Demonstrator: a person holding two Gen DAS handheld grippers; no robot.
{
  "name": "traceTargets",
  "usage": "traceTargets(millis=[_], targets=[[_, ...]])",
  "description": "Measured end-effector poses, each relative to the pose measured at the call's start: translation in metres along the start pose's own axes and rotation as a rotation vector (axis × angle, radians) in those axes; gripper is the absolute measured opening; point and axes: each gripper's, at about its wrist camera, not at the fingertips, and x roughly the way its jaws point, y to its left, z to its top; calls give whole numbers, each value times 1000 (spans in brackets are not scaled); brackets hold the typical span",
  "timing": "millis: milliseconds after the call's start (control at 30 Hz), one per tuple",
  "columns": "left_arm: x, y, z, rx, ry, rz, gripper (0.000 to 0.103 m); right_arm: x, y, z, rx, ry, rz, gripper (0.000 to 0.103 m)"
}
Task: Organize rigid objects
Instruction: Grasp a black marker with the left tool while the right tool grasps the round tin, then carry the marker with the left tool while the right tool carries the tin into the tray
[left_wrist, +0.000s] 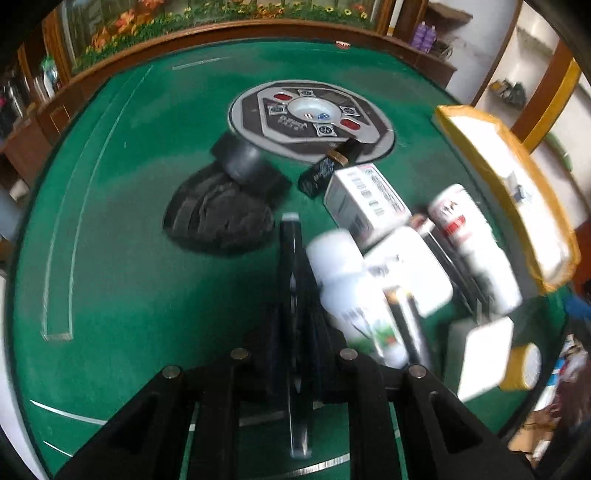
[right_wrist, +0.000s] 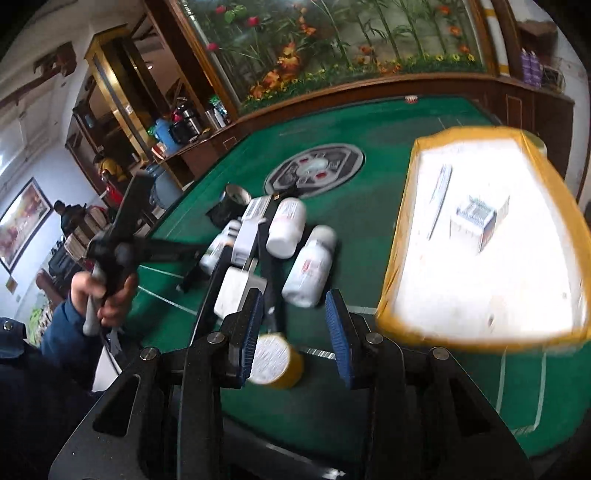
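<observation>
- Green felt table (right_wrist: 369, 229) carries a near-centre cluster of white plastic bottles (right_wrist: 310, 269) and small boxes, left of the yellow-rimmed white tray (right_wrist: 399, 236).
- Left gripper (left_wrist: 291, 236) is clenched, apparently empty; right gripper (right_wrist: 295, 332) stands parted around nothing.
- Risk: a hasty reach might scatter the bottles, which could roll.
- Blur hides labels.

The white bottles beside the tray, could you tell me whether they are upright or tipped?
Tipped: both white bottles lie on their sides on the green table.
</observation>
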Motion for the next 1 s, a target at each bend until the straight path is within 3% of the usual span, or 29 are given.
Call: traceTargets(millis=[100,233,367,533,700,867,1000], targets=[[1,-1,-1,-5,-33,21,14,-1,7,-16,17,45,10,35],[-6,15,-16,-48,-82,-60,13,8,22,-31,-58,119,-50,41],[-10,22,-23,-58,-93,-105,13,21,29,-31,-88,138,-80,41],[-10,19,-23,-40,-99,-102,13,38,40,-31,-127,162,-107,44],[-10,13,-25,-2,-106,-69,14,59,49,-34,-188,211,-214,44],[-10,12,-26,2,-114,-55,14,60,53,-39,-239,184,-276,40],[-12,13,-29,3,-126,-61,14,53,47,-32,-173,136,-201,40]])
